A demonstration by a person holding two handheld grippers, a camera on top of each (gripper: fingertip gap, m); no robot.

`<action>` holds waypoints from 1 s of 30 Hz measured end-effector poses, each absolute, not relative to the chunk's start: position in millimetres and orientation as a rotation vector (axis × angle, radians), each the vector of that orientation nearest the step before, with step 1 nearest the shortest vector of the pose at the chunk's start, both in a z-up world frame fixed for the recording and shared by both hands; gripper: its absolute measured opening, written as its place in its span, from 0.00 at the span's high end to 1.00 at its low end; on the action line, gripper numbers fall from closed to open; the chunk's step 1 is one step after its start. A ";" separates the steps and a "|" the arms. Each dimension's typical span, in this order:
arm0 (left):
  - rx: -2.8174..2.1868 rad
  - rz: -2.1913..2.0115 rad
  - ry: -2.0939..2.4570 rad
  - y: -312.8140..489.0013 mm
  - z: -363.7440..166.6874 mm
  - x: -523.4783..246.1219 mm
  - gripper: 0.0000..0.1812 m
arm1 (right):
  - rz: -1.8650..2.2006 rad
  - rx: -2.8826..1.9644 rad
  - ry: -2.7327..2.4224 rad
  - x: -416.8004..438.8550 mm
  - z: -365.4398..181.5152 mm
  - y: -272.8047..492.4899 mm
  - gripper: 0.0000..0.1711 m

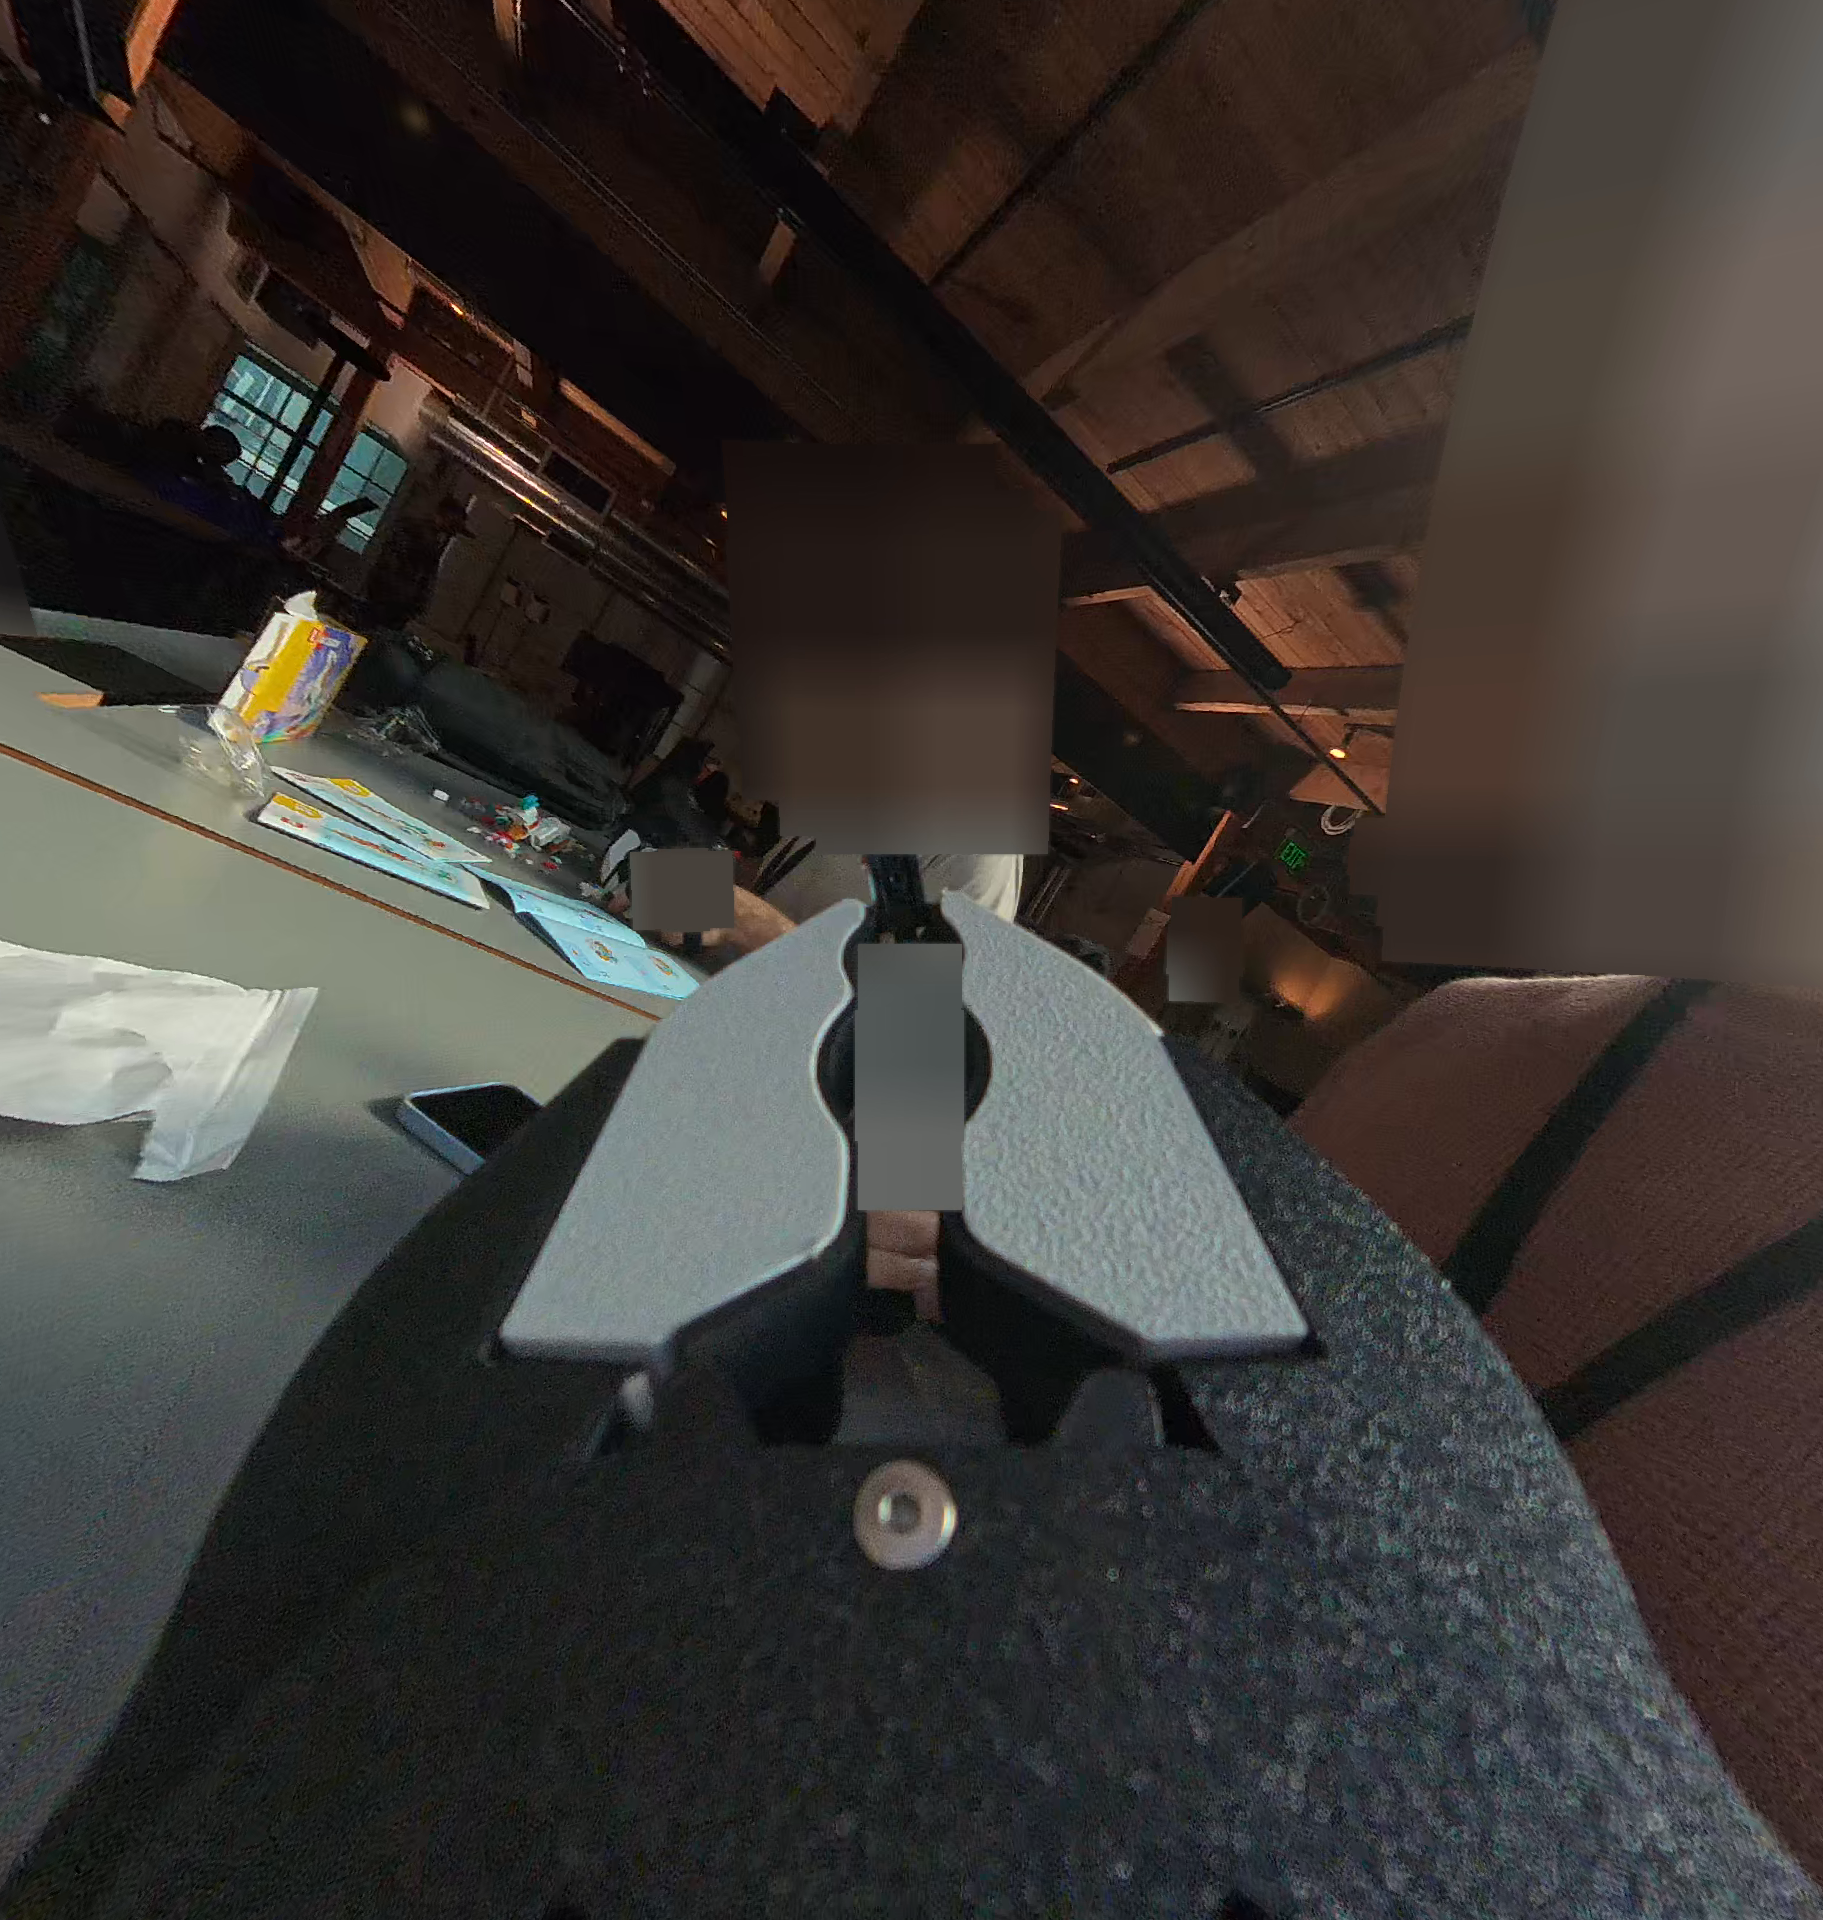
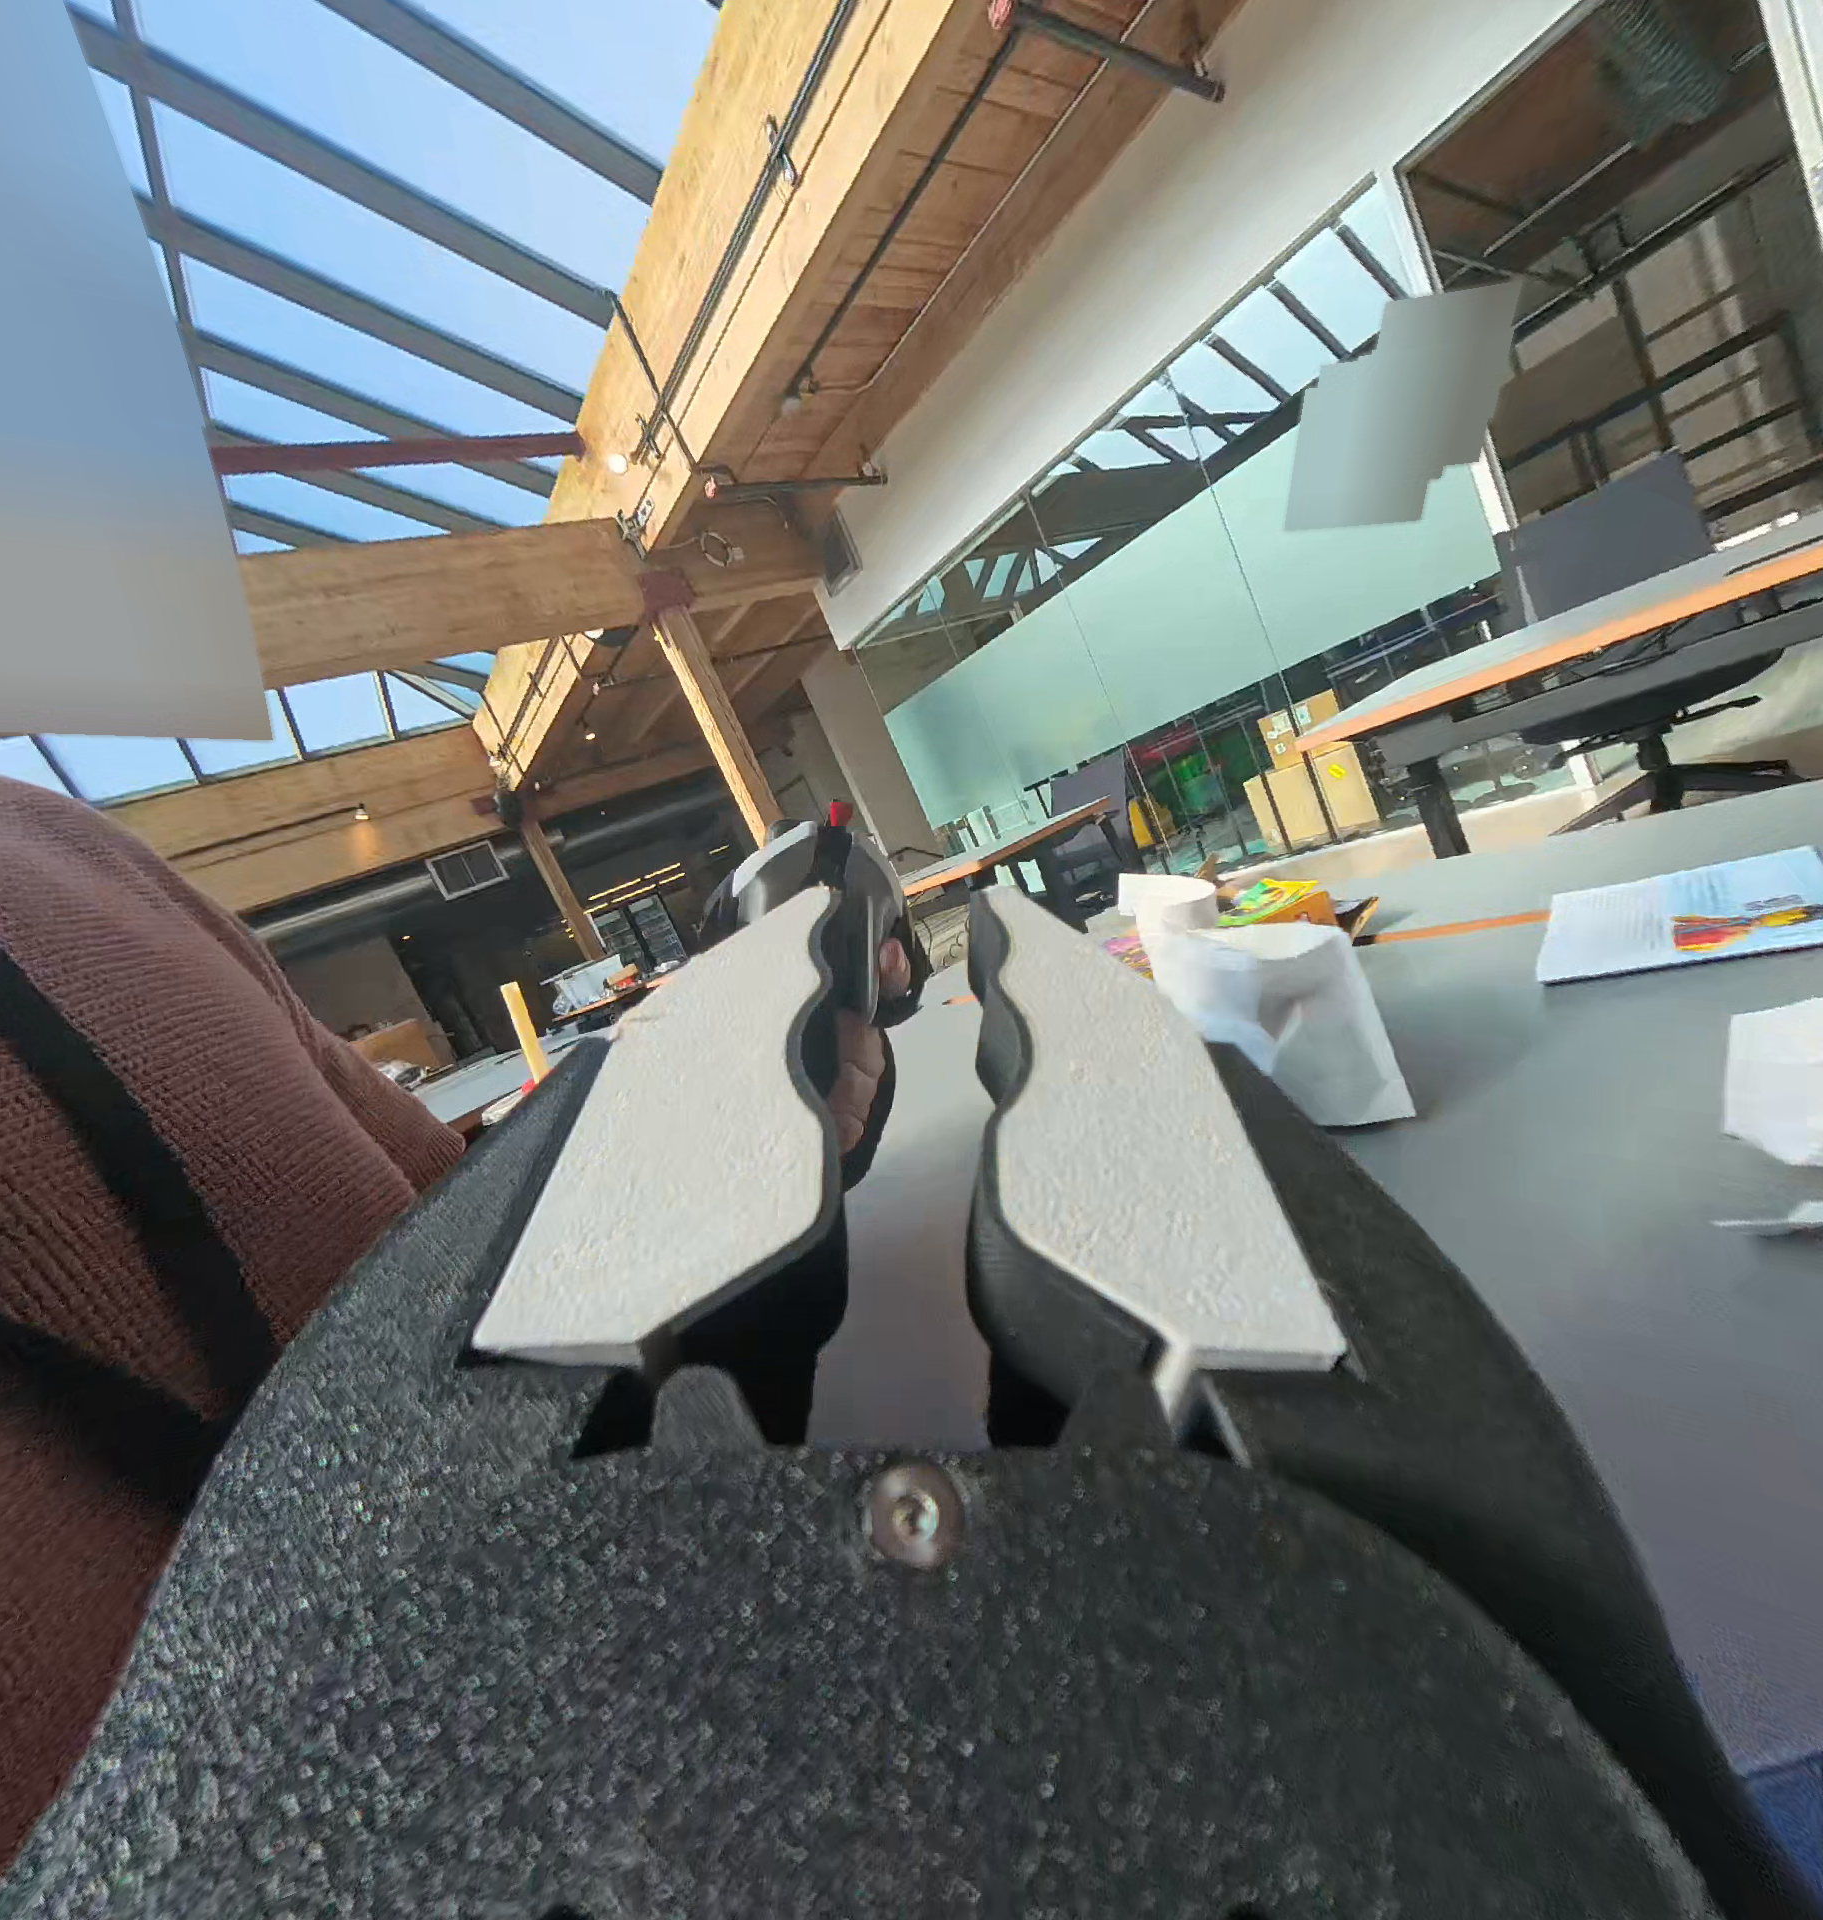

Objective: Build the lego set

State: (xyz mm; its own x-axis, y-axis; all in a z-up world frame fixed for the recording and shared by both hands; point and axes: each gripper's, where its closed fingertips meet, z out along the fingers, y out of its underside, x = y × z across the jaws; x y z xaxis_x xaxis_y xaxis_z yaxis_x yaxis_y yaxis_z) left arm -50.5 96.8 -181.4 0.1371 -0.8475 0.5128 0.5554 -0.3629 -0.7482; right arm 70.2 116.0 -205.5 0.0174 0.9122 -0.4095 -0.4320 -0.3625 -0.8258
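Coloured lego pieces [image 1: 528, 831] lie in a small loose scatter far off on the grey tabletop [image 1: 159, 1299], well apart from both tools and held by neither. Just left of them are light-blue instruction booklets [image 1: 367, 831], one more lying open nearer the tabletop's edge, and farther left a yellow lego box [image 1: 289, 665] stands with a clear plastic bag [image 1: 223, 750] in front of it. Nearer, a crumpled white paper bag [image 1: 128, 1049] lies on the tabletop with a dark phone [image 1: 471, 1117] just to its right. The left tool [image 1: 905, 904] points up and away over the tabletop's edge, its grey fingers close together at the tips with a small gap, gripping nothing. The right tool [image 2: 902, 904] is likewise raised, its pale fingers apart and empty; beyond them the other tool shows in a hand [image 2: 860, 1070]. On the right, a white paper bag [image 2: 1291, 1013] and a printed sheet [image 2: 1696, 914] rest on the tabletop. A brown knitted sleeve [image 2: 107, 1195] fills the left side.
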 end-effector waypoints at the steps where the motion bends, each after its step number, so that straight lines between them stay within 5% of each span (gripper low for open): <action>1: -1.246 -1.580 0.352 88.9 -189.5 -36.6 0.96 | 1.600 -1.190 -0.626 51.4 -206.7 109.6 0.87; 5: -1.288 -1.590 0.421 76.4 -212.4 -15.3 0.96 | 1.560 -1.135 -0.763 -4.2 -204.7 106.0 0.87; 14: -1.117 -1.347 0.253 134.4 -142.3 -114.4 0.96 | 1.415 -0.976 -0.799 -53.6 -114.1 154.5 0.91; 17: -1.107 -1.393 0.226 133.7 -142.7 -117.3 0.96 | 1.256 -1.079 -0.877 -68.3 -120.1 154.9 1.00; 24: -1.089 -1.378 0.310 115.2 -141.5 -107.7 0.96 | 1.223 -1.142 -1.062 -96.1 -133.7 121.4 0.98; 30: -1.135 -0.962 0.579 104.3 -140.1 -96.8 0.96 | 1.256 -1.114 -1.129 -104.7 -132.4 105.2 0.92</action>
State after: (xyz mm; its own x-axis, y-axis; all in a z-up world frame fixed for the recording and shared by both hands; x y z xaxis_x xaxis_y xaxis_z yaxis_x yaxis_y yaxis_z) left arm -96.8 104.3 -140.1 0.4926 -0.8668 0.0774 0.3383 0.1088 -0.9347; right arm -104.7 105.2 -132.4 -0.0015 0.9999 0.0108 -0.1167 0.0106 -0.9931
